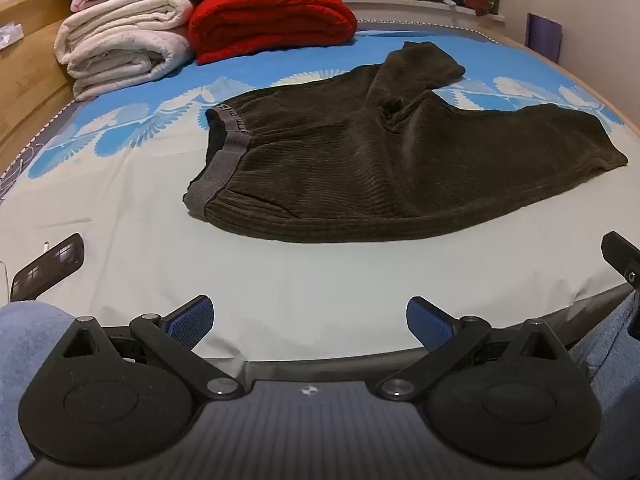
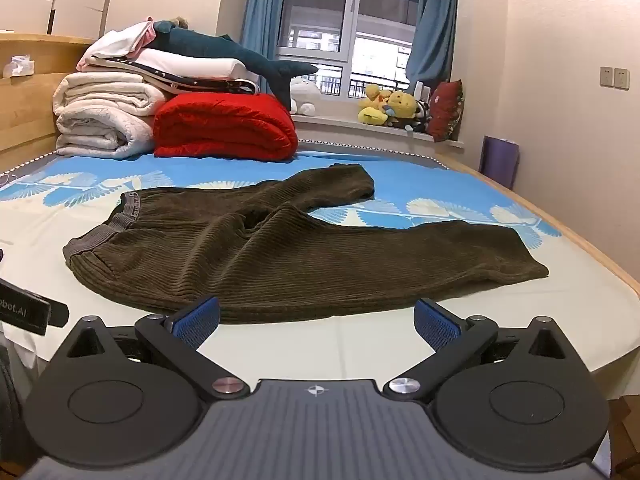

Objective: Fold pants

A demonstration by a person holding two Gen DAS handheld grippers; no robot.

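Dark olive corduroy pants (image 1: 400,160) lie spread flat on the bed, grey waistband (image 1: 224,156) to the left, both legs splayed to the right. They also show in the right wrist view (image 2: 300,248), waistband (image 2: 108,228) at left. My left gripper (image 1: 310,324) is open and empty, over the bed's near edge, short of the pants. My right gripper (image 2: 316,322) is open and empty, its fingertips just before the near edge of the pants.
The bed sheet (image 1: 120,240) is white in front and blue patterned behind. Folded white blankets (image 1: 120,48) and a red quilt (image 1: 272,20) are stacked at the head. Plush toys (image 2: 396,110) sit on the windowsill. A wooden bed frame (image 2: 580,236) runs along the right.
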